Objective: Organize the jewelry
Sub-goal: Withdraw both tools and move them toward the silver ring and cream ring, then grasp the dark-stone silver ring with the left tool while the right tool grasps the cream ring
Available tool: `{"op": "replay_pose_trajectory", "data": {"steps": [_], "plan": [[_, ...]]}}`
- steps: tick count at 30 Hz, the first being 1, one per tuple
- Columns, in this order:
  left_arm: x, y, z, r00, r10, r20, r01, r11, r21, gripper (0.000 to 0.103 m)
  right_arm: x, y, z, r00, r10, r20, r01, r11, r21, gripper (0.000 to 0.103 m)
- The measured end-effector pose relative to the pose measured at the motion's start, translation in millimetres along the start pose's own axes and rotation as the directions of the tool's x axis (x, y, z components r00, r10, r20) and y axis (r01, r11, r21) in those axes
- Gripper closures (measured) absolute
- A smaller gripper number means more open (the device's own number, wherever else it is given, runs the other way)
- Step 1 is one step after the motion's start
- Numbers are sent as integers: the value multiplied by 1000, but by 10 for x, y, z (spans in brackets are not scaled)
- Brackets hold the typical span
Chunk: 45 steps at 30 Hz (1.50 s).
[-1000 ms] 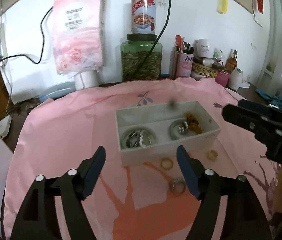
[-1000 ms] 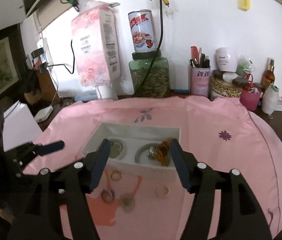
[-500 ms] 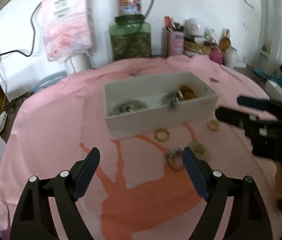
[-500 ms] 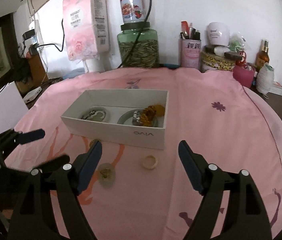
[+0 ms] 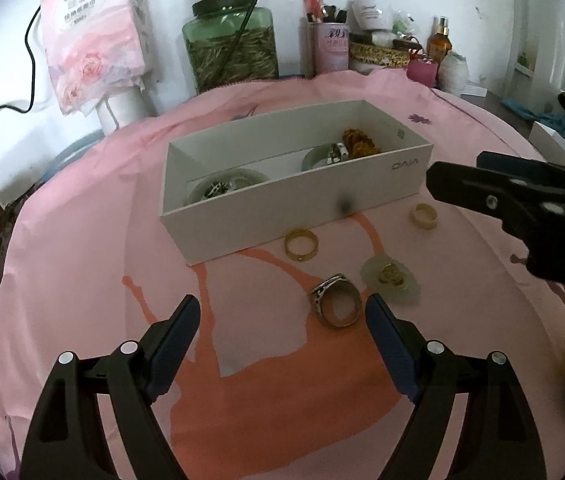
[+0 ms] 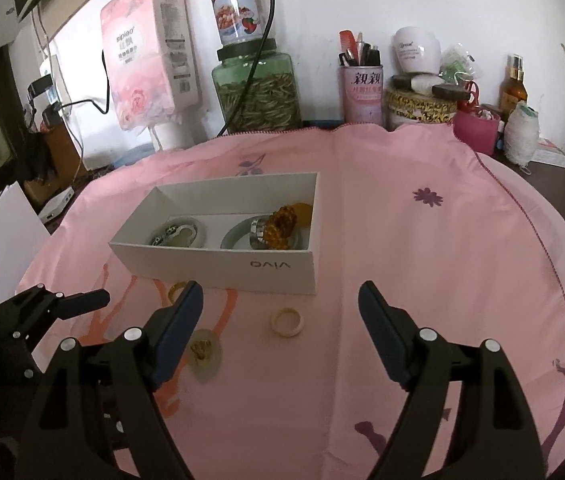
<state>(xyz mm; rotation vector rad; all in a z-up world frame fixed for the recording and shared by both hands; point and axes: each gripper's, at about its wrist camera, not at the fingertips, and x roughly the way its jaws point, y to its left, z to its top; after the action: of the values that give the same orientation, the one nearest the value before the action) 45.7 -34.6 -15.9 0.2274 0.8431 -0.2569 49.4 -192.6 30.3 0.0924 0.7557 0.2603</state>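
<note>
A white open box [image 5: 294, 204] [image 6: 218, 258] lies on the pink cloth, holding a beaded bracelet [image 5: 218, 189], a pale green bangle [image 6: 238, 234] and an amber flower piece [image 5: 358, 145] [image 6: 280, 226]. In front of it lie a gold ring [image 5: 301, 244], a cream ring [image 5: 424, 216] [image 6: 287, 321], a silver ring [image 5: 336, 306] and a pale disc with a gold piece [image 5: 390, 278] [image 6: 202, 354]. My left gripper [image 5: 282, 320] is open low over the cloth, the silver ring just ahead of its right finger. My right gripper [image 6: 280, 308] is open, with the cream ring lying between its fingertips, untouched.
Along the wall stand a tissue pack [image 6: 150, 56], a green jar [image 6: 258, 88] with a can on it, a pink pen holder [image 6: 362, 94], and cosmetics [image 6: 418, 50]. A black cable [image 6: 266, 20] hangs down. Bare pink cloth [image 6: 442, 280] spreads to the right of the box.
Both grippers have sunk toward the cloth and come nearer the loose rings. Their jaws stand wider than before. The box and the jewelry have not moved.
</note>
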Motion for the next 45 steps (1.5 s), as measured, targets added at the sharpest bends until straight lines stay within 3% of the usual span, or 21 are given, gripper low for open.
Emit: {"op": "replay_pose_trajectory", "data": {"steps": [18,24,28,32,38,43,44,45], "plan": [[21,278,-11,995,95,-19,-96,994,-59,20,-3,22,-18,1000,5,-5,-6,1000,-5,25],[-99,255,-4,999,14,34,-12,999,-52,21,8,-22,2,1000,14,-19,-14,1000,8,25],[-189,293,32,996,-43,80,49,996,-74,27,34,-134,28,997,58,-46,-56,997,57,25],[-162,233,36,996,-56,73,60,997,-48,39,144,-142,12,993,58,-107,-54,998,43,46],[-73,72,-7,997,-70,36,69,997,26,40,346,-5,-94,983,-43,-181,26,995,-96,49],[-47,71,-31,997,-67,25,66,997,34,40,352,30,-124,982,-50,-180,25,990,-137,74],[-41,88,-34,997,-72,22,71,997,27,40,351,24,-127,982,-50,-180,25,990,-138,84],[-36,98,-33,997,-75,19,75,997,21,40,348,18,-123,983,-47,-180,22,990,-137,85]]}}
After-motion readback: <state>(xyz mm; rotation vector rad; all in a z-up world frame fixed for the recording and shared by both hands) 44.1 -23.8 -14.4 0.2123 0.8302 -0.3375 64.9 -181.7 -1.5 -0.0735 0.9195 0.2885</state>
